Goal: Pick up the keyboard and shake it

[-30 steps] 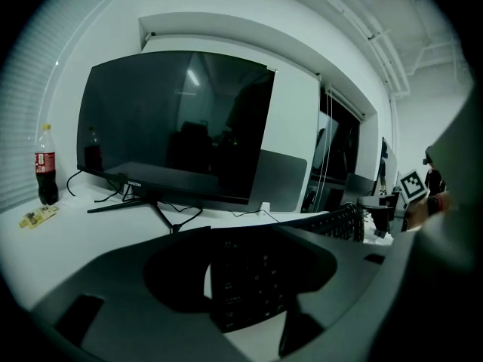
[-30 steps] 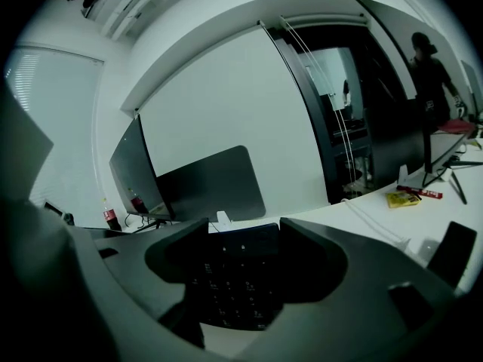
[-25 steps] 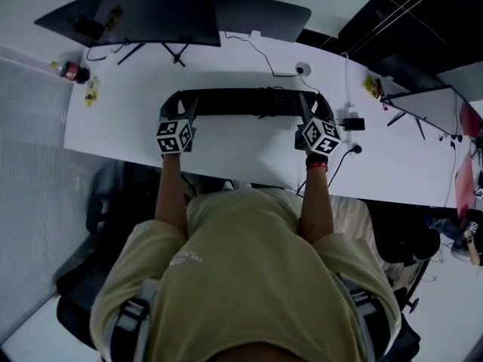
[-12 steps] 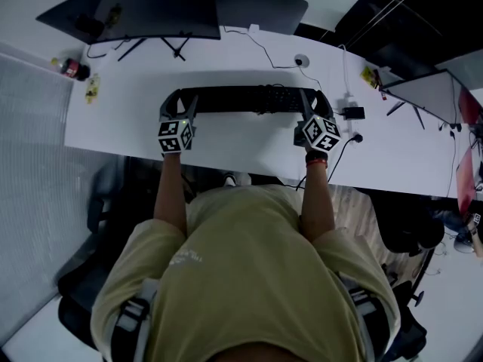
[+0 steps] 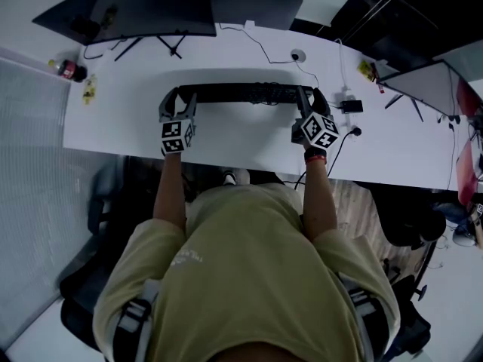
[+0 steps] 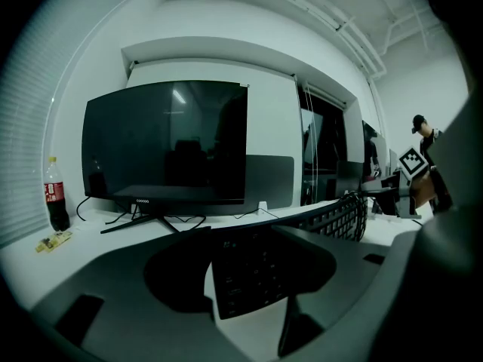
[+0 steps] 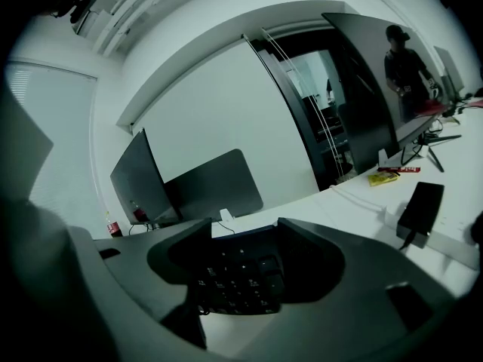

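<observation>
A long black keyboard [image 5: 241, 93] lies crosswise on the white desk [image 5: 226, 138]. My left gripper [image 5: 179, 96] is at its left end and my right gripper [image 5: 310, 98] at its right end. In the left gripper view the keyboard's end [image 6: 253, 274] sits between the grey jaws, keys turned up toward me, with a thin white strip beside its outer edge. In the right gripper view the number-pad end [image 7: 238, 277] fills the gap between the jaws, which have just been closing on it. Both grippers appear shut on the keyboard.
A dark monitor [image 5: 136, 10] on a stand and a grey panel [image 5: 253, 6] stand behind the keyboard. A cola bottle [image 5: 69, 70] and a yellow packet [image 5: 90, 90] lie far left. A black adapter [image 5: 351, 105] and cables lie to the right, with another screen [image 5: 423, 89] beyond. A person [image 7: 404, 59] stands in the background.
The keyboard now looks narrower front to back, as if tipped. Both grippers have rolled a little at its ends, and the right one has shifted slightly along the desk.
</observation>
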Demonstrator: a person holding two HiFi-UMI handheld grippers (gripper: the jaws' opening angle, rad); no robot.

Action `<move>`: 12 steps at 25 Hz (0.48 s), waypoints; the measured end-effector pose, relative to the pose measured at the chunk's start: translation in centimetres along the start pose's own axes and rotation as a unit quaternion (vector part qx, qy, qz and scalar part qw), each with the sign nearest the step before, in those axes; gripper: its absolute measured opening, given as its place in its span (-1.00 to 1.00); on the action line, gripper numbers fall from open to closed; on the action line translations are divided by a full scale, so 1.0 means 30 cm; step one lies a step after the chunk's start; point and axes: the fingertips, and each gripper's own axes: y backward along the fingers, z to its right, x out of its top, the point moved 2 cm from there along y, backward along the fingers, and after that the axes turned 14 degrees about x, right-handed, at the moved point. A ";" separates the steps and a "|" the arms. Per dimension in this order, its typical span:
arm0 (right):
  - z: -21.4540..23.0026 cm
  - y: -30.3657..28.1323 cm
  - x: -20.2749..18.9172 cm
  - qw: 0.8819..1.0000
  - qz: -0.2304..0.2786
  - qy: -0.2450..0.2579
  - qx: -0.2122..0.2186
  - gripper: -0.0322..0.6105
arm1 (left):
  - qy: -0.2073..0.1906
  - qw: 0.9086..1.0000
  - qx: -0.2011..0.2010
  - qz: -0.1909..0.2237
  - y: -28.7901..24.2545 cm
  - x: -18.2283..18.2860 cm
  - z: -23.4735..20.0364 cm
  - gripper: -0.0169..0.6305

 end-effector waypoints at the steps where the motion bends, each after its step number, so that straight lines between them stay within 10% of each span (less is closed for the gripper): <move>1: -0.002 0.015 -0.007 1.000 0.003 -0.001 -0.002 -0.03 | -0.001 1.000 0.002 0.001 0.013 -0.008 0.005 -0.18; 12: -0.067 0.102 -0.024 1.000 0.006 0.027 0.010 -0.03 | -0.001 1.000 0.017 -0.014 0.122 -0.097 0.001 -0.18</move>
